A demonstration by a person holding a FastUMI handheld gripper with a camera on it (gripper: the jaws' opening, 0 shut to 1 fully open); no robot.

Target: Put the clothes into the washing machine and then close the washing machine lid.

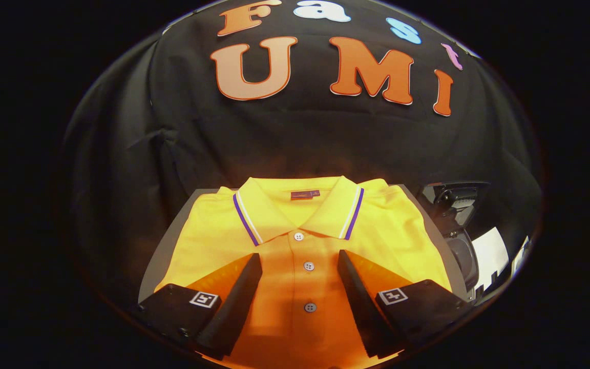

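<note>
A folded yellow polo shirt lies flat on a grey table, collar pointing away from me, with a purple and white stripe on the collar and a row of white buttons down the placket. My gripper hovers open just over the shirt's chest. One finger stands on each side of the button placket, and nothing is held between them. To the right of the shirt, past the table's edge, sits a dark machine with a raised lid and a grey round part; little of it is visible.
Black cloth walls close in the booth behind and left of the table. A white sheet lies at the far right beyond the dark machine. The shirt covers most of the table top, leaving narrow grey strips at its left and right sides.
</note>
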